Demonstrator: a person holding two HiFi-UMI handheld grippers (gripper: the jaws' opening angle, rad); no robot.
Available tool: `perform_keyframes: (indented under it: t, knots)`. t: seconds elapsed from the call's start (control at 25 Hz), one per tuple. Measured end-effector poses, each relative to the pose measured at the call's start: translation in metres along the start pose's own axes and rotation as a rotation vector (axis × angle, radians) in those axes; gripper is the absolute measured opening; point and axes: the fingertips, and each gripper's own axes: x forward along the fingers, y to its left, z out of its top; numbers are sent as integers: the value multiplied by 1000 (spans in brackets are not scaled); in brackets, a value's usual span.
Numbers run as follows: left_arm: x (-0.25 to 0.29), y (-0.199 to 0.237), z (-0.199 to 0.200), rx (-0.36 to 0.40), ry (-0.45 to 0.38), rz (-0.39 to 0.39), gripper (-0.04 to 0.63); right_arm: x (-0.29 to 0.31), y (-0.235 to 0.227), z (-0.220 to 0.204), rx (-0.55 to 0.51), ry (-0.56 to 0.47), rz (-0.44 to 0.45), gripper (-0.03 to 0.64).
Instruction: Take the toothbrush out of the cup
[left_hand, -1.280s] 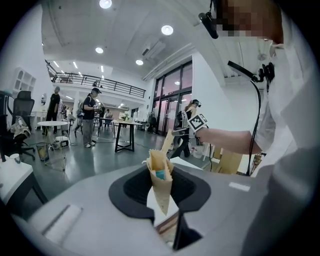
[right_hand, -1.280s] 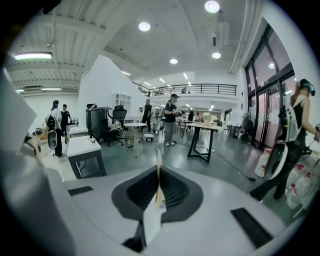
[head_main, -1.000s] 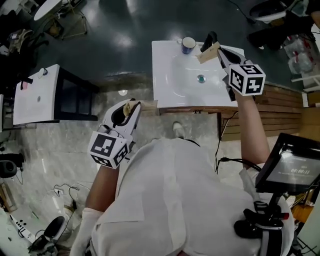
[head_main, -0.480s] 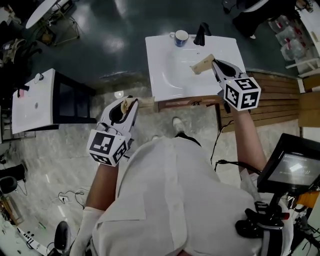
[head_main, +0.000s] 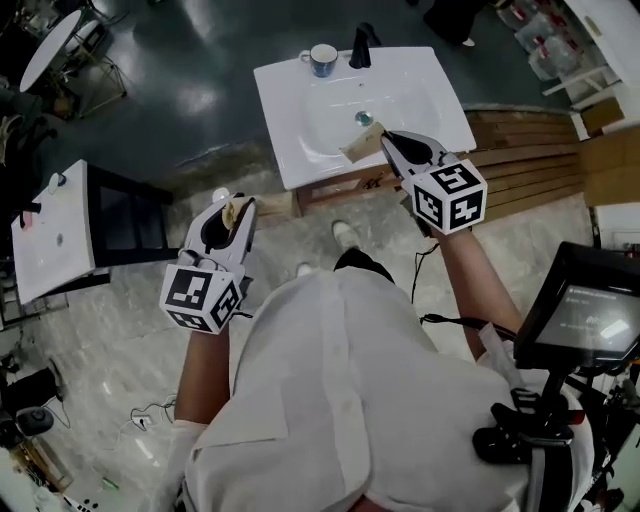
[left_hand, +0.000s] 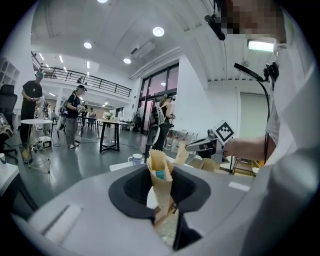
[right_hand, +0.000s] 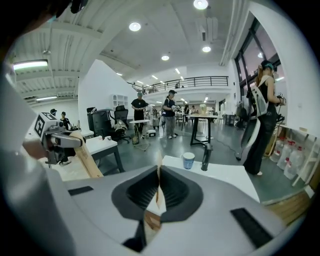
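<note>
Above the sink, right hand-held gripper clamped on a paper strip, left hand-held gripper pinching a paper sleeve, cup on rear rim.

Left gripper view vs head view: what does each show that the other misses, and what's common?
Only the left gripper view: the open top of the tan paper packet with something bluish inside, people standing in the hall behind, ceiling lights.
Only the head view: the drain of the sink, the screen at lower right.
Both: the left gripper shut on the packet, the right gripper shut on a tan paper piece, the cup on the sink's edge.
</note>
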Motion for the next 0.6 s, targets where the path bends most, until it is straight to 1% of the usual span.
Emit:
perform_keyframes:
  t: [0.28,0.6]
  knots:
    - [-21,-29,-1,24,3,-49,75,-44,42,-16,-5,-4,11,8]
    - [-23,-33,-5,32,6,-62,75,-60,53,-25,-9,-10,7,8]
